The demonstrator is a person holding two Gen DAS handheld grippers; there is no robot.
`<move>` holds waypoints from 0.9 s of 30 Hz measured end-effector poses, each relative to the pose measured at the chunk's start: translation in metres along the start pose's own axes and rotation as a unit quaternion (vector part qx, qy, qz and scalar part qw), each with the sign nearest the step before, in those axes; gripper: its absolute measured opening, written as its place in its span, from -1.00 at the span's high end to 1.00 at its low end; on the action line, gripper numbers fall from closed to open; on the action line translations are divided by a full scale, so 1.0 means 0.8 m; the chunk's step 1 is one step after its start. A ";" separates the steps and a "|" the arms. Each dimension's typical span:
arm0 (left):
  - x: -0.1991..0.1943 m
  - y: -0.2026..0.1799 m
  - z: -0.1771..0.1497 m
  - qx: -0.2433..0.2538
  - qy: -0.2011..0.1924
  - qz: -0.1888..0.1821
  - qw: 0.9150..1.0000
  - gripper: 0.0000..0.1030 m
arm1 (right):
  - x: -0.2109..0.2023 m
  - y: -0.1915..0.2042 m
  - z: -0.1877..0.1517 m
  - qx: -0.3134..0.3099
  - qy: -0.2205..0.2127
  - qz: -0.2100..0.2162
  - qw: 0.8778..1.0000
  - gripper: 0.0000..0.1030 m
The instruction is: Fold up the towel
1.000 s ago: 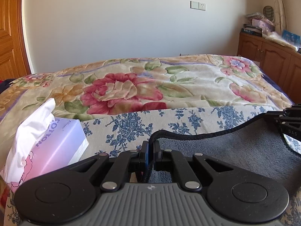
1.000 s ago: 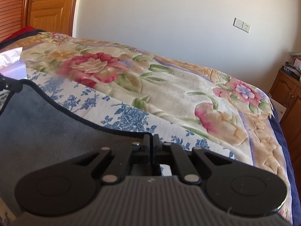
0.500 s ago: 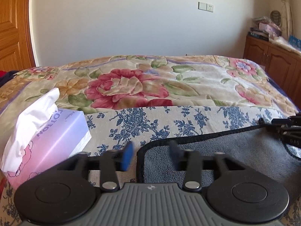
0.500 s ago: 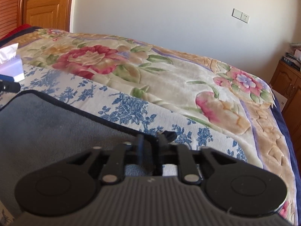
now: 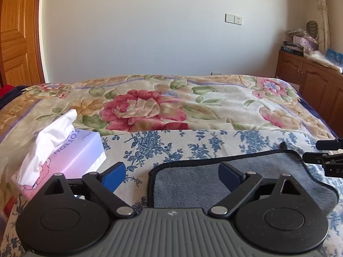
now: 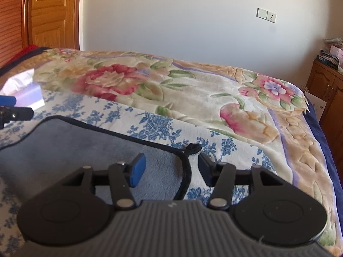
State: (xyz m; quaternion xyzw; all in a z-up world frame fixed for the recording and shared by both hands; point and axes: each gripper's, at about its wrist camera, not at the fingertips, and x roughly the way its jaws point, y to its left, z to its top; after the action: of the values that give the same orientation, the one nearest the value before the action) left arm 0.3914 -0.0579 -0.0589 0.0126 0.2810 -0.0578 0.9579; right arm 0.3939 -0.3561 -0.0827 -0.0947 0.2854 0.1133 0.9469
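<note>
A grey towel (image 5: 253,177) with a black hem lies flat on the blue-flowered sheet (image 5: 167,147) of the bed. My left gripper (image 5: 171,174) is open and empty, its jaws spread wide over the towel's far left corner. My right gripper (image 6: 169,170) is open and empty, its jaws either side of the towel's (image 6: 75,150) far right corner, where a small black loop (image 6: 194,147) sticks out. The right gripper's fingers (image 5: 321,157) show at the right edge of the left wrist view. The left gripper's fingers (image 6: 12,107) show at the left edge of the right wrist view.
A pink tissue box (image 5: 64,158) with a tissue sticking up stands just left of the towel; it also shows in the right wrist view (image 6: 23,90). A rose-patterned blanket (image 5: 171,105) covers the far bed. A wooden cabinet (image 5: 310,79) stands at right, a wooden door (image 6: 49,12) at left.
Both grippers were shut on the towel's far corners and held them up. They have opened, and the towel now lies flat on the sheet.
</note>
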 end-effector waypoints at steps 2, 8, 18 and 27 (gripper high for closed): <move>-0.010 -0.006 0.001 0.007 -0.002 0.001 1.000 -0.92 | -0.012 0.000 -0.001 0.009 -0.003 0.003 1.000 -0.08; -0.042 -0.026 0.000 0.008 -0.003 0.000 1.000 -0.96 | -0.042 0.009 -0.004 0.018 -0.010 0.009 1.000 -0.11; -0.090 -0.046 0.001 0.019 -0.007 -0.004 1.000 -0.97 | -0.090 0.024 -0.006 0.026 -0.023 0.010 0.999 -0.11; -0.140 -0.047 0.006 0.026 -0.023 -0.007 0.999 -1.00 | -0.145 0.040 0.003 0.046 -0.053 0.003 0.998 -0.72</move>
State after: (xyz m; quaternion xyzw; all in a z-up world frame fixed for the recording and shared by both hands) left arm 0.2964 -0.0836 0.0061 0.0341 0.2575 -0.0718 0.9630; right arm 0.2925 -0.3435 -0.0188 -0.0439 0.2400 0.1077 0.9638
